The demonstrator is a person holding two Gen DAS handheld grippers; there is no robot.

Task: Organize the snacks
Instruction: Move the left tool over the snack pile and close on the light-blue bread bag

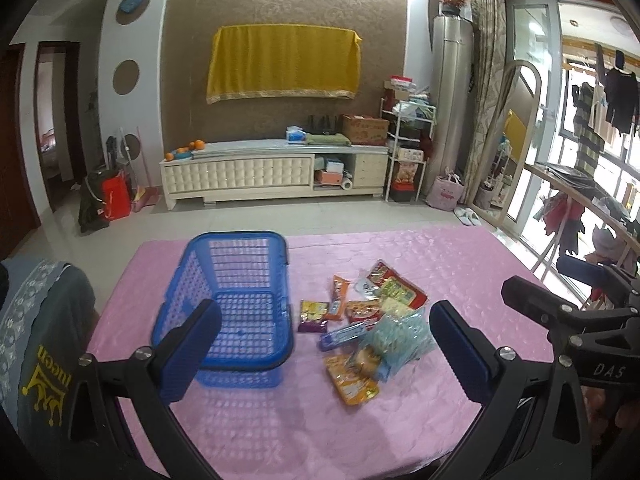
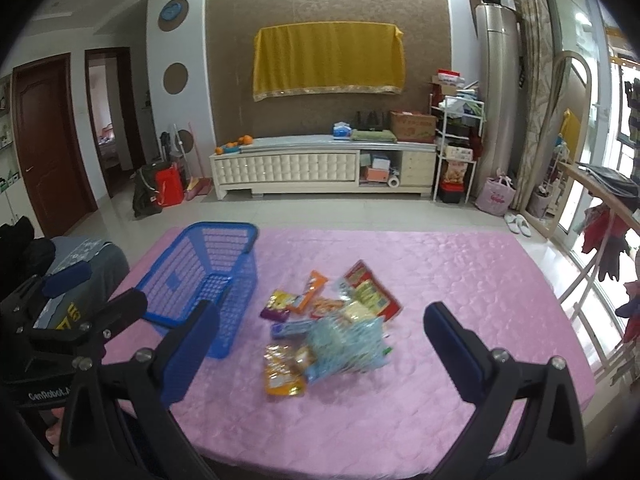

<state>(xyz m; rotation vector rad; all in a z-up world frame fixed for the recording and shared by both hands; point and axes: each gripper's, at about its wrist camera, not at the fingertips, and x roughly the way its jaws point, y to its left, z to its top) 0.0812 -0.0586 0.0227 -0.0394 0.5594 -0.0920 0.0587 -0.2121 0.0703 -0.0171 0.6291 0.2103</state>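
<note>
While both claws, left (image 1: 324, 344) and right (image 2: 320, 344), gape apart, snacks (image 1: 366, 320) lie mid-bench (image 1: 280, 420) beside the basket (image 1: 228, 304).

table (image 1: 280, 420) covered by a cloth, set before a low cabinet (image 1: 240, 176) along the far wall | basket (image 1: 232, 304) placed on the table, left of the snack packets (image 1: 368, 320) | packets heaped together near the table's middle, just beside the basket | shelf rack (image 1: 408, 152) stood right of the cabinet
</note>
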